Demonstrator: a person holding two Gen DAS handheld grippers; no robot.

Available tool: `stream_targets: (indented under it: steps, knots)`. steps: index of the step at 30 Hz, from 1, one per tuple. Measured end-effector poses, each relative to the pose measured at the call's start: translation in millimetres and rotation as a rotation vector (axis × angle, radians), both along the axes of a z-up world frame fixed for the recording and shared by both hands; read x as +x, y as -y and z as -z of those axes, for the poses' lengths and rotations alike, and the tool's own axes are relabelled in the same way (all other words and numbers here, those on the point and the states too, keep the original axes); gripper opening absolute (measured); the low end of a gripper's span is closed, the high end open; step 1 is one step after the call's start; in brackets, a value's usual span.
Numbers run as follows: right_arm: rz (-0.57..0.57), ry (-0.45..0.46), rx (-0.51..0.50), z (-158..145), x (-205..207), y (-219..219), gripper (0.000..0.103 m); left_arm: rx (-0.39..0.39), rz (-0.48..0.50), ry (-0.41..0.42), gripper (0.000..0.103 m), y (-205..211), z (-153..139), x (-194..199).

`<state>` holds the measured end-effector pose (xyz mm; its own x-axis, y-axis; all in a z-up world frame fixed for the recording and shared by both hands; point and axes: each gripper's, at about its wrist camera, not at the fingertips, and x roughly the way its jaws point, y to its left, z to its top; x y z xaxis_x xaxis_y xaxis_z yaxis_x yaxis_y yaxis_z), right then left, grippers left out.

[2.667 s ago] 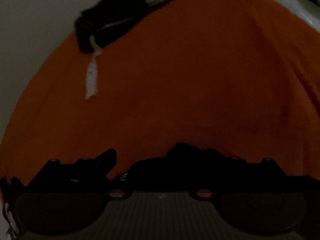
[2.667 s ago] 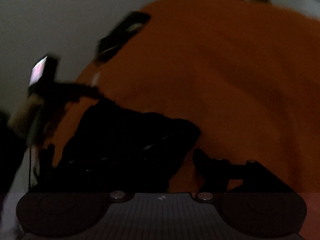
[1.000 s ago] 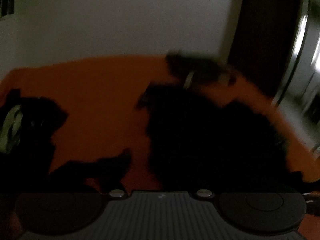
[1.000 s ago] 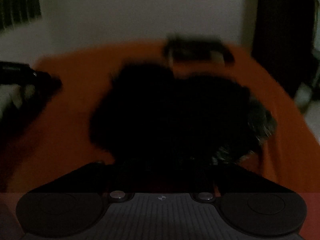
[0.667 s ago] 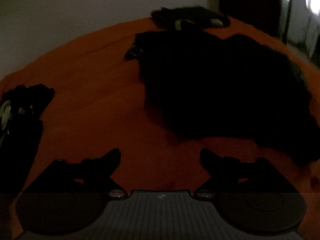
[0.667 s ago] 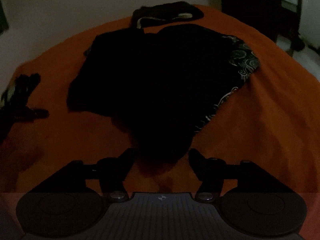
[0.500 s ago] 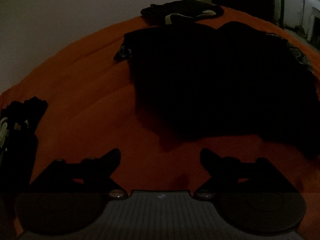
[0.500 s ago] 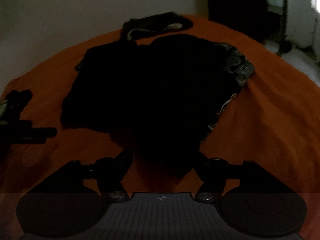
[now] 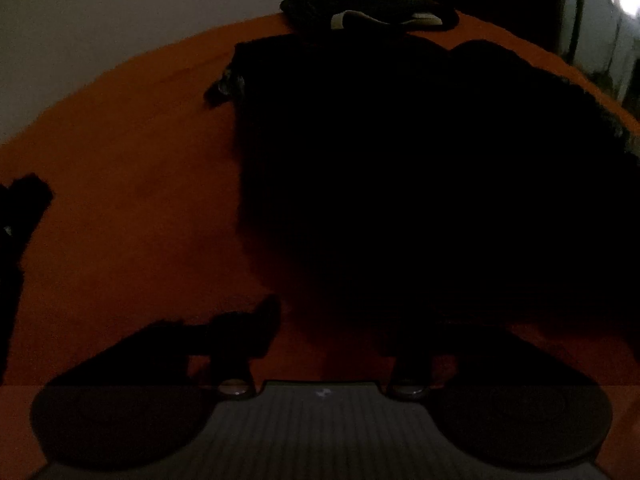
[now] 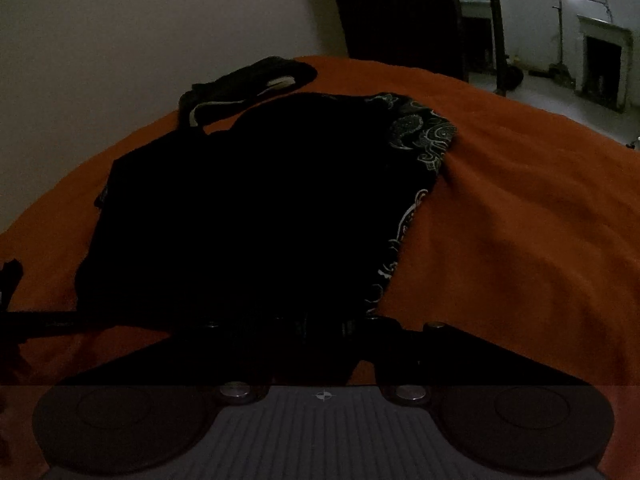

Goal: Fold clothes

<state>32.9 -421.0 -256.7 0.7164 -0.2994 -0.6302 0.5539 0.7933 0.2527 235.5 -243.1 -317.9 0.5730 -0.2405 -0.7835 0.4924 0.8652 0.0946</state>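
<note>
My right gripper's [image 10: 316, 326] fingertips vanish against the crumpled black patterned-edged garment [image 10: 248, 208]; whether they pinch it, I cannot tell.

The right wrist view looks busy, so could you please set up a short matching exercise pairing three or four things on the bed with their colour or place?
Things:
1. bedspread
2. large garment
3. small dark item
4. paisley trim

Descriptions:
A. at the far edge of the bed, by the wall
B. orange
C. pale pattern along the garment's right edge
D. black, spread in the middle of the bed

Pairs: 1-B, 2-D, 3-A, 4-C
</note>
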Motion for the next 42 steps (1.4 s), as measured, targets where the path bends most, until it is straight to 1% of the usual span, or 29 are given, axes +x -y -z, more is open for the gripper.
stream_targets:
  steps: [3,5,6,7,10,11,13,15,18,22,25,28,30,32,34,40,42]
  knots:
    - [0.005,0.007,0.003,0,0,5,0.012,-0.045,-0.029,-0.017,0.049,-3,6,0]
    - [0.013,0.012,0.009,2,-1,9,0.012,-0.021,-0.025,-0.017,0.058,-2,9,-5]
    - [0.021,0.017,0.011,3,-1,12,0.013,-0.005,-0.021,-0.016,0.064,-1,11,-7]
    - [0.029,0.023,0.014,5,-1,14,0.012,0.011,-0.017,-0.016,0.068,-1,12,-10]
    - [0.056,0.043,0.012,6,-1,21,0.012,0.023,-0.008,0.000,0.074,-6,13,-22]
    - [0.069,0.057,0.011,5,-2,23,0.012,0.014,-0.009,-0.003,0.074,-10,13,-21]
    - [0.101,0.085,0.012,1,-4,27,0.013,-0.006,-0.019,-0.005,0.081,-16,13,-18]
    - [0.121,0.103,0.014,-1,-7,32,0.012,-0.022,-0.039,-0.002,0.084,-20,13,-13]
    - [0.129,0.113,0.026,-1,-10,36,0.012,-0.052,-0.055,-0.007,0.084,-19,15,-9]
    - [0.126,0.107,0.054,1,-10,41,0.012,-0.072,-0.009,0.004,0.083,-8,14,-21]
    - [0.126,0.107,0.064,2,-9,44,0.012,-0.095,-0.022,0.003,0.081,-4,12,-23]
    - [0.124,0.107,0.072,3,-9,44,0.012,-0.089,-0.023,0.009,0.079,-1,11,-24]
    - [0.125,0.107,0.077,4,-9,45,0.012,-0.071,-0.017,-0.001,0.079,1,9,-28]
    - [0.126,0.106,0.080,6,-9,45,0.012,-0.072,-0.018,-0.016,0.079,-1,7,-34]
    - [0.126,0.103,0.084,7,-8,45,0.012,-0.071,-0.004,-0.013,0.079,-2,6,-38]
    - [0.125,0.101,0.087,7,-11,41,0.012,-0.012,0.051,0.046,0.079,6,1,-47]
    - [0.129,0.101,0.090,8,-11,40,0.012,0.002,0.052,0.056,0.079,8,-1,-45]
